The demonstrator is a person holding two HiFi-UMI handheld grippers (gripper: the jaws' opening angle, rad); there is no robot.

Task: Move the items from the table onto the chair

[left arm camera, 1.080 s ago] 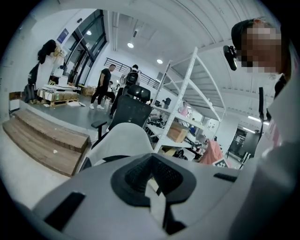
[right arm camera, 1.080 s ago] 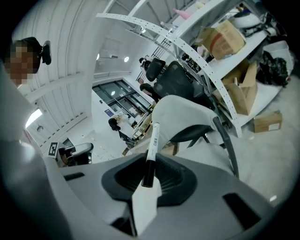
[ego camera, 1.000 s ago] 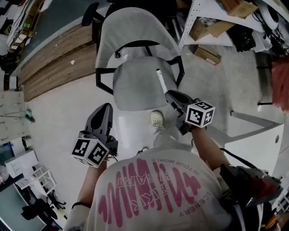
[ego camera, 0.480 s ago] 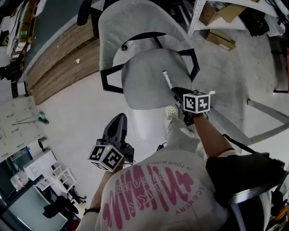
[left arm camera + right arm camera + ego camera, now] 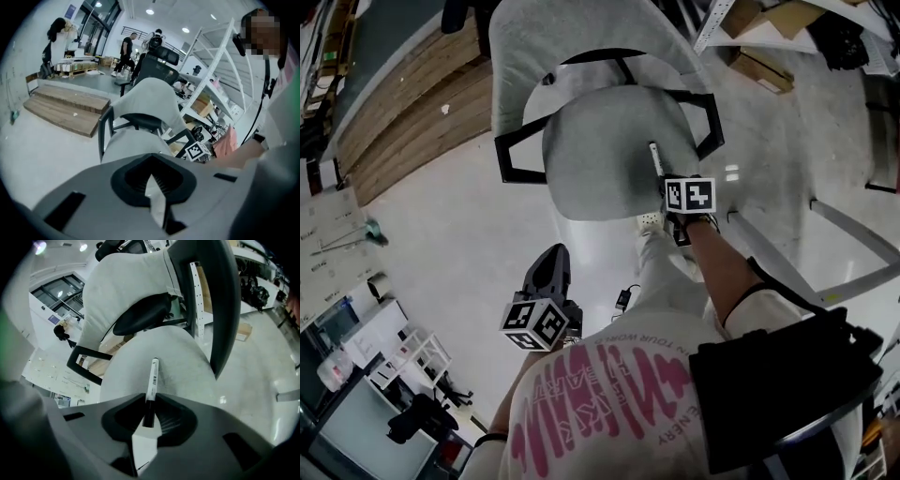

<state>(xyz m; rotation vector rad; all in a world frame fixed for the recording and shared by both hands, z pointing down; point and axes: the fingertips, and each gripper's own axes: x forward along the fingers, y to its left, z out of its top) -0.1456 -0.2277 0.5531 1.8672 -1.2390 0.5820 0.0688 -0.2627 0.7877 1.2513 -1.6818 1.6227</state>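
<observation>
Right gripper (image 5: 149, 416): fingers closed on the dark end of a white marker pen (image 5: 152, 380). White barrel projecting forward over the grey chair seat (image 5: 591, 159), near the edge on that gripper's side. Contact between pen and seat not determinable. Left gripper (image 5: 154, 190): fingers pressed together, nothing between them. Held low, apart from the chair, over the pale floor (image 5: 441, 234).
</observation>
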